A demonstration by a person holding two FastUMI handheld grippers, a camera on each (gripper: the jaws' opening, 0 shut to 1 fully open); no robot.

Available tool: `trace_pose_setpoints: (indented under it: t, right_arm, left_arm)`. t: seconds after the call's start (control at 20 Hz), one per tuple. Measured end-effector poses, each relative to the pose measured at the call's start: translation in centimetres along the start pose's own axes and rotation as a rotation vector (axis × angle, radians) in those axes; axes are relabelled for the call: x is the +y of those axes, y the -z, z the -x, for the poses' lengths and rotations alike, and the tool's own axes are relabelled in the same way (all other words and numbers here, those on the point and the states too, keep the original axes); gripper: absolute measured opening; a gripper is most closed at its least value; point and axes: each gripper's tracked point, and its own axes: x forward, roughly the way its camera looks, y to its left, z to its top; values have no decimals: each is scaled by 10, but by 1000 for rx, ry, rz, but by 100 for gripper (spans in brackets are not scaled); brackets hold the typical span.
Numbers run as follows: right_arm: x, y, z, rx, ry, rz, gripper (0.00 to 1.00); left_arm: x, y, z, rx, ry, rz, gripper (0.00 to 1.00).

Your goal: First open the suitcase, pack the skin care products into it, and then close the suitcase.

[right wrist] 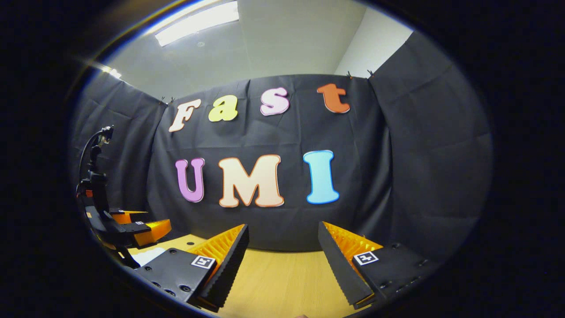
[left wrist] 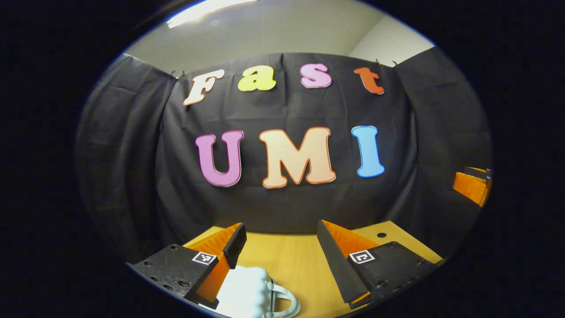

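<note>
My left gripper [left wrist: 281, 229] is open above the wooden table [left wrist: 291, 265], with nothing between its fingers. Just below its left finger lies a white ribbed object with a loop handle [left wrist: 251, 291], which looks like the suitcase; most of it is cut off at the bottom edge. My right gripper [right wrist: 283, 227] is also open and empty over the table [right wrist: 282, 278]. In the left gripper view the right gripper [left wrist: 472, 185] shows at the far right. In the right gripper view the left gripper [right wrist: 137, 227] hangs at the far left, above a white patch [right wrist: 148, 255].
Black cloth walls close the booth behind and on both sides of the table. A small round hole [left wrist: 382, 235] sits in the tabletop near the back right.
</note>
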Motion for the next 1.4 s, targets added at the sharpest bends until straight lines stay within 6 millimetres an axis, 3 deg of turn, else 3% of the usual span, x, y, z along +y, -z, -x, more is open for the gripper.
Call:
trace_pose_setpoints:
  t: [0.2, 0.4, 0.75, 1.4]
  right_arm:
    - [22, -19, 8, -50, 9, 19, 97]
    - [32, -34, 17, -81, 13, 38, 97]
    - [34, -46, 34, -94, 32, 43, 97]
    - [61, -70, 50, -135, 52, 64, 97]
  left_arm:
    - [-4, -42, 0, -84, 59, 23, 94]
    - [-3, -58, 3, -123, 85, 54, 93]
    - [2, -50, 14, -104, 104, 53, 93]
    - [20, -56, 25, -134, 136, 42, 94]
